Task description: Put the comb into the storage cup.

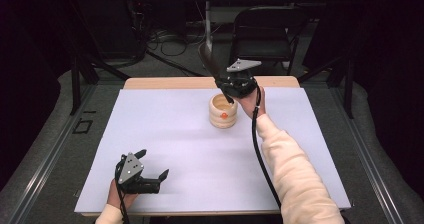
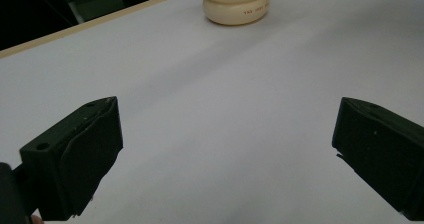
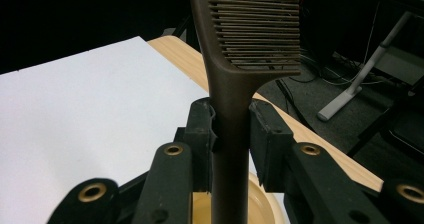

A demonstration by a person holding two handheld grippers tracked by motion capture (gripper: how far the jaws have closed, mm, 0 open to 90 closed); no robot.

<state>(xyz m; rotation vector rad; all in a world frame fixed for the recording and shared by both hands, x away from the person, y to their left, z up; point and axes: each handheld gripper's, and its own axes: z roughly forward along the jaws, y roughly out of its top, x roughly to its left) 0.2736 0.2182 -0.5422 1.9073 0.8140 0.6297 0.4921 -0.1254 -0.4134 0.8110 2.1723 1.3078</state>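
Resting at lower left of the high view, left claw (image 1: 151, 168) has jaws wide apart, holding nothing, well apart from the cream turned-wood pot (image 1: 223, 111) at centre. Right claw (image 3: 231, 129), just right of the pot, is clamped on the dark brown plastic comb (image 3: 250, 29): long axis near upright, teeth up, handle down into the pot's mouth.

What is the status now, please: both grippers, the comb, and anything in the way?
Right gripper shut on comb, its handle end in the cream holder. Left gripper open, empty, low over white table. Nothing in the way.
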